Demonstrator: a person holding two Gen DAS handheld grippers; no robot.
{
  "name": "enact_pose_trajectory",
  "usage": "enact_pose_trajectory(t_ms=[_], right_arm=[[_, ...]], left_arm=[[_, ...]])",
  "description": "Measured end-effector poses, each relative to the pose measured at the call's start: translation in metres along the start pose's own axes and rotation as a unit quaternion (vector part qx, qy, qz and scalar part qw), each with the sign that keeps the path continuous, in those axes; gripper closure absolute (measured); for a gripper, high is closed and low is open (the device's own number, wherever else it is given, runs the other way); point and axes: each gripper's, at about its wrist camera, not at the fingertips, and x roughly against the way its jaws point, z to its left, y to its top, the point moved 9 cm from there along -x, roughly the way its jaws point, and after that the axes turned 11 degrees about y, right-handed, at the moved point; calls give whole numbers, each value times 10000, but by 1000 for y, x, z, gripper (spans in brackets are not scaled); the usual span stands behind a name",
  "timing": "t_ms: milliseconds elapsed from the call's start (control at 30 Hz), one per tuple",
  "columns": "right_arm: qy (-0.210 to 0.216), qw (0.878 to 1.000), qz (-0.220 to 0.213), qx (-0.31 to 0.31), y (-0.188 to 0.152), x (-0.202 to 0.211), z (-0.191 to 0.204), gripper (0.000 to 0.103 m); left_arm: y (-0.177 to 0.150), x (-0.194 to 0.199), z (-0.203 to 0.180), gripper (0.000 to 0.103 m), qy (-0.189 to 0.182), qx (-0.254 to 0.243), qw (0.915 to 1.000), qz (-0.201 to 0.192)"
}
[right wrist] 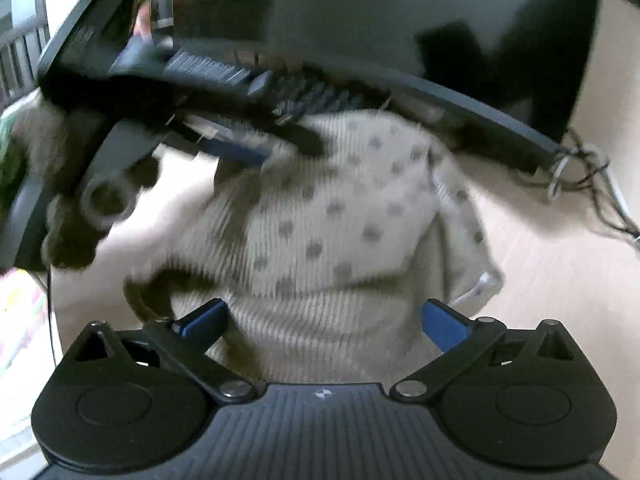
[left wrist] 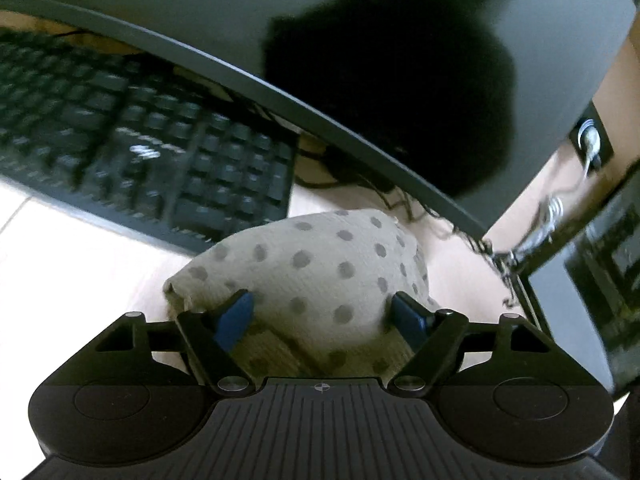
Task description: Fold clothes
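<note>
The left tongs (left wrist: 324, 316), black with two blue-padded fingers, stand spread wide apart. Between them bulges a rounded fold of one cream ribbed knit garment with grey polka dots (left wrist: 320, 276). The cloth fills the gap and lies against the inner side of each blue pad (left wrist: 236, 318), but the fingers do not pinch it.

The right tongs (right wrist: 326, 322), of the same build, are also spread wide. The same dotted garment (right wrist: 328, 220) lies bunched between and ahead of its blue pads (right wrist: 204, 320), with a ribbed hem nearest the camera. Motion blur makes it hard to tell whether the pads touch the cloth here.

The garment sits in a crumpled heap on a pale, wood-toned surface (left wrist: 80, 248). In the right wrist view the left tongs (right wrist: 236, 150) appear at the far side of the heap, with one blue finger reaching onto the cloth.

Beyond the garment in the left wrist view lies one black computer keyboard (left wrist: 140, 148), blurred. Above it looms one dark monitor screen (left wrist: 360, 40) with a thin grey bottom edge. A tangle of dark and pale cables (left wrist: 532, 236) runs beneath the screen at the right.
</note>
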Motion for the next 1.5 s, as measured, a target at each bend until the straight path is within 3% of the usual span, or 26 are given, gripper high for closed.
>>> enact_pose_trajectory(t_ms=[100, 167, 300, 500, 667, 867, 933, 1000, 1133, 1200, 1367, 1500], right_arm=[[-123, 9989, -459, -57, 14, 29, -12, 0], [-470, 9963, -682, -211, 15, 33, -30, 0], [-1018, 9947, -94, -72, 8, -17, -62, 0], [-612, 9979, -62, 217, 22, -49, -70, 0], [-169, 9971, 50, -740, 7, -41, -83, 0], [395, 9981, -236, -401, -14, 22, -47, 0], [666, 9961, -439, -383, -31, 51, -35, 0], [825, 9934, -589, -535, -53, 75, -28, 0], [751, 9916, -788, -692, -94, 109, -29, 0], [725, 9939, -763, -340, -100, 124, -28, 0], [379, 9908, -1278, 242, -97, 167, -29, 0], [488, 9926, -1079, 269, -116, 170, -31, 0]], left_arm=[[-24, 29, 0, 19, -100, 116, 9999, -36], [-45, 33, 1, 18, 53, 11, 10000, 66], [-81, 32, 7, 20, 463, -146, 9984, 272], [-94, 38, 1, 21, 890, -269, 9956, 124], [-108, 48, -13, 18, 1456, -122, 9893, 62], [-136, 111, -46, 2, 2344, 127, 9705, -554], [-155, 129, -58, 0, 2813, 389, 9562, -710], [-185, 137, -75, 0, 3039, 530, 9481, -778], [-244, 143, -103, 0, 3194, 659, 9408, -921], [-251, 146, -108, 0, 3237, 708, 9398, -836], [-242, 182, -128, 0, 3658, 783, 9123, -1667], [-257, 184, -141, 0, 4164, 493, 8956, -1483]])
